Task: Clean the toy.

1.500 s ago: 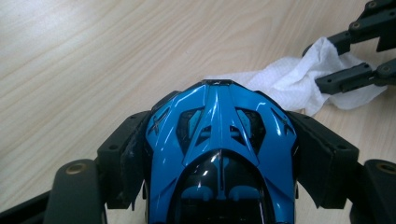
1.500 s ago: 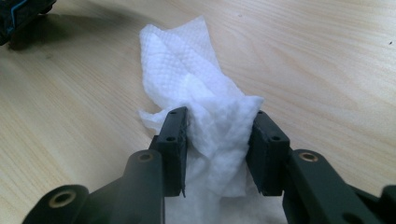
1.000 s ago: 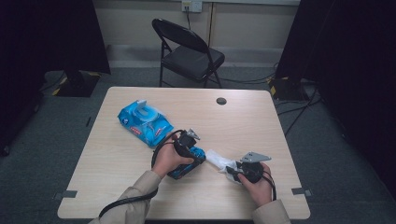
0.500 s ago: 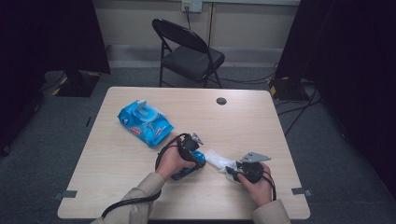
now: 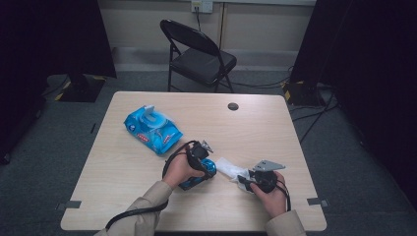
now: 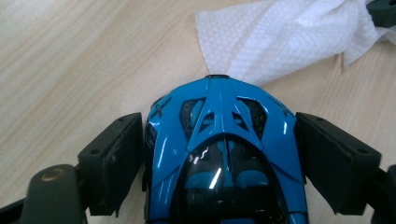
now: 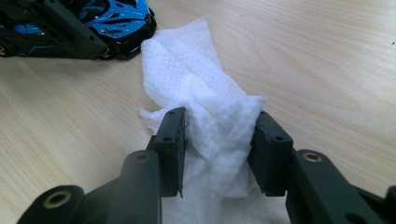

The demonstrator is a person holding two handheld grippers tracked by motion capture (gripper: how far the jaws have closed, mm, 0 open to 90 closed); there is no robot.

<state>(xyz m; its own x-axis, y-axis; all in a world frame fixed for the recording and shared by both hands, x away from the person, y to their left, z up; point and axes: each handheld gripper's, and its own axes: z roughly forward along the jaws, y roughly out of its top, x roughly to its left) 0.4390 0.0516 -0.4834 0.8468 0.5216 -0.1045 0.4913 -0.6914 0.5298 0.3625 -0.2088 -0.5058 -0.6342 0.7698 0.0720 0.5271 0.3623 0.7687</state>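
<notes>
White embossed paper wipe (image 7: 219, 126) is clamped by right gripper (image 7: 219, 149); glossy blue toy car (image 6: 224, 154), straddled by left gripper (image 6: 219, 154) fingers just opened, judged awaiting wiping.

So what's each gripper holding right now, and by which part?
Right gripper: bunched end of the white textured wipe. Left gripper: nothing; its fingers, just opened, flank the glossy blue toy car's sides with gaps.

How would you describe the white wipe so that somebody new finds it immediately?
On the wooden table, look near the front edge, between the two hands. The white wipe lies crumpled beside the blue toy car, its end between the right gripper's jaws; it is the table's one white, soft thing.
</notes>
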